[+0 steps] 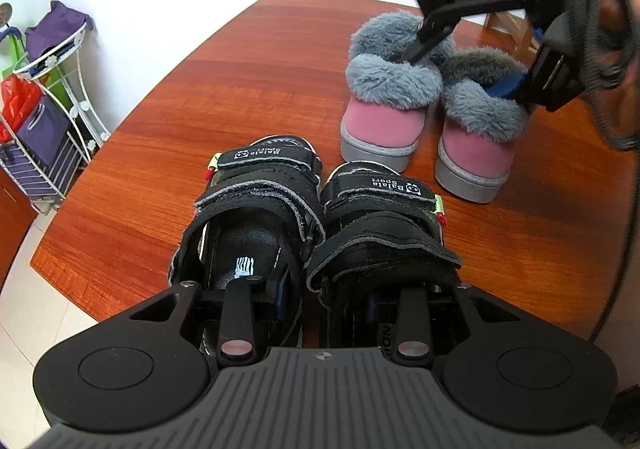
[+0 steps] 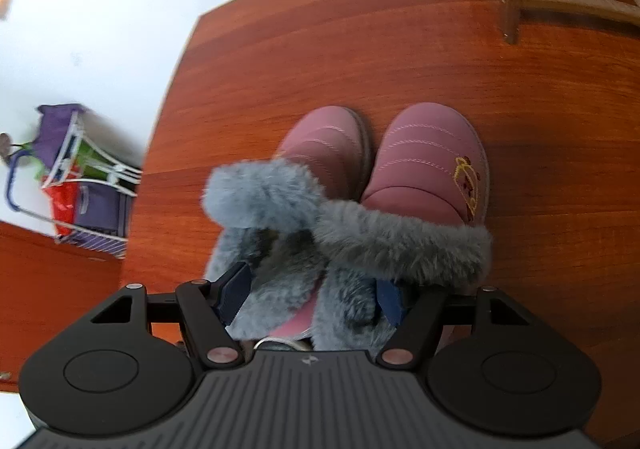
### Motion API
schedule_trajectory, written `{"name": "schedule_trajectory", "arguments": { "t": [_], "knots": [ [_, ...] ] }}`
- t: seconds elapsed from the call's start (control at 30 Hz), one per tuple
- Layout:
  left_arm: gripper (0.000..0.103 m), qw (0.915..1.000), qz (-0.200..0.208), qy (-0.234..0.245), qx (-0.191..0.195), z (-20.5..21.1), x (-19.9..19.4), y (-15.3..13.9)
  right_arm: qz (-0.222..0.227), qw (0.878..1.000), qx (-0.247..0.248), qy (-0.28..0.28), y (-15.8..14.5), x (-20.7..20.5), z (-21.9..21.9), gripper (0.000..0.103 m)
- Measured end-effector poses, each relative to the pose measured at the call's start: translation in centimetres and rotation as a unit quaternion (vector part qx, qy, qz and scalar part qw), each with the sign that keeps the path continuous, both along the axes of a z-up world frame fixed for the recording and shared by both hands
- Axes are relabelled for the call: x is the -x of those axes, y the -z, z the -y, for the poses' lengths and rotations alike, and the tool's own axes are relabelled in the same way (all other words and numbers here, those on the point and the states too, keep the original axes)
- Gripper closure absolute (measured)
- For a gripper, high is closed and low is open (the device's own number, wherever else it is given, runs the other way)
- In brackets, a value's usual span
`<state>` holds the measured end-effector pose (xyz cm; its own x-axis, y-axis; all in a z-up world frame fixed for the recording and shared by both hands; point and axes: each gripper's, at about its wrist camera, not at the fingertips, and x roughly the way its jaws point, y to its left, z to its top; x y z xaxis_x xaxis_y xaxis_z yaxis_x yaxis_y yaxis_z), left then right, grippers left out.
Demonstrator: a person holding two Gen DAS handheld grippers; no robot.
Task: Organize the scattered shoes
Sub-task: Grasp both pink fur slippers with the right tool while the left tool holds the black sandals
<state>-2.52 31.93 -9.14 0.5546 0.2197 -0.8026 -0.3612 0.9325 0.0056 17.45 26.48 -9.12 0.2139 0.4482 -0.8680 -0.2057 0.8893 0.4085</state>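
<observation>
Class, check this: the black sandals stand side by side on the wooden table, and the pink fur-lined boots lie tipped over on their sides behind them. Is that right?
Not quite. The pink boots are not tipped over: they stand upright on their soles, side by side, as the left wrist view shows. The rest holds: the black sandals stand side by side on the wooden table.

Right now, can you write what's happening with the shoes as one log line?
left gripper: fingers inside both black sandals | right gripper: fingers inside both pink boots | pairs side by side on table
</observation>
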Motion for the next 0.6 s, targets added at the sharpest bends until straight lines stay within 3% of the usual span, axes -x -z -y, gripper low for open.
{"name": "schedule_trajectory", "arguments": {
  "t": [0.1, 0.33, 0.6],
  "knots": [
    [0.065, 1.0, 0.001, -0.001, 0.001, -0.1, 0.0, 0.0, 0.015, 1.0, 0.014, -0.005, 0.6, 0.2, -0.5, 0.032],
    [0.064, 1.0, 0.002, 0.005, 0.003, -0.1, 0.2, 0.0, 0.03, 0.999, 0.015, -0.035, 0.5, 0.4, 0.4, 0.049],
    [0.064, 1.0, 0.003, 0.004, 0.004, -0.1, 0.4, 0.0, 0.028, 0.998, 0.024, -0.041, 0.0, -1.6, 2.6, 0.049]
  ]
}}
